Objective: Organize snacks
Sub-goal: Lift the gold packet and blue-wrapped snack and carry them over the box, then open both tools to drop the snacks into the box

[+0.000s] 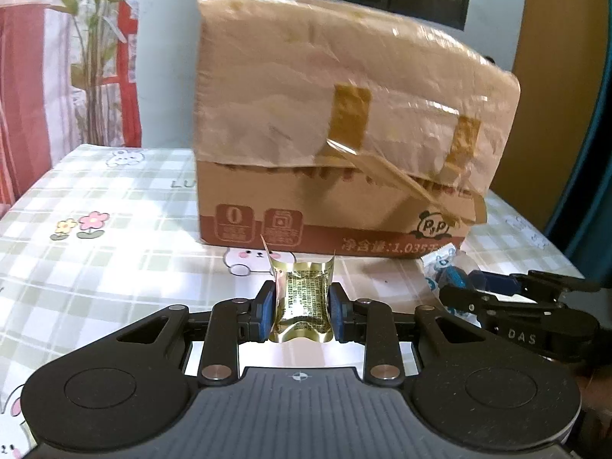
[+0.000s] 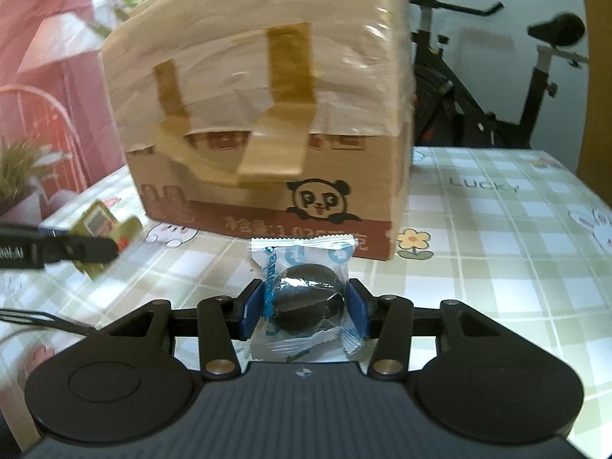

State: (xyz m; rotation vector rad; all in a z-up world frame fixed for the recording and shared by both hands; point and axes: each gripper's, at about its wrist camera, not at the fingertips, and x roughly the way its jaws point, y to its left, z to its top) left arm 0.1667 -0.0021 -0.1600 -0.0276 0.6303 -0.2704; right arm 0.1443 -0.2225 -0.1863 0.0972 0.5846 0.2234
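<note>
Far left background: red-and-pink patterned curtain with a leafy plant in front of it, behind the table edge.
Table: covered by a green-and-white checked cloth printed with flowers and bunny faces; the word "LUCKY" legible on it in the right wrist view.
Left gripper: blue pads pressed against both sides of a gold snack packet, pinching it upright, top edge flared above the pads; held above the cloth, just in front of the box.
Same packet from the right wrist view: blurred gold shape at the left edge, gripped by a dark finger, near the box's lower left corner.
Centre: cardboard box standing on the cloth, upper part wrapped in shiny clear tape, two brown tape strips down the near face, one strip peeling loose; a panda logo and a dark red band with printing along the bottom.
Right gripper: jaws closed on a white-and-blue wrapped snack with a dark round piece visible through the wrapper; crimped ends sticking out above and below the pads; held just in front of the box, under the panda logo.
Same gripper from the left wrist view: black linkage low at the right, blue-and-white wrapper at its tip.
Far right background: black exercise bike behind the table, against a pale wall.
</note>
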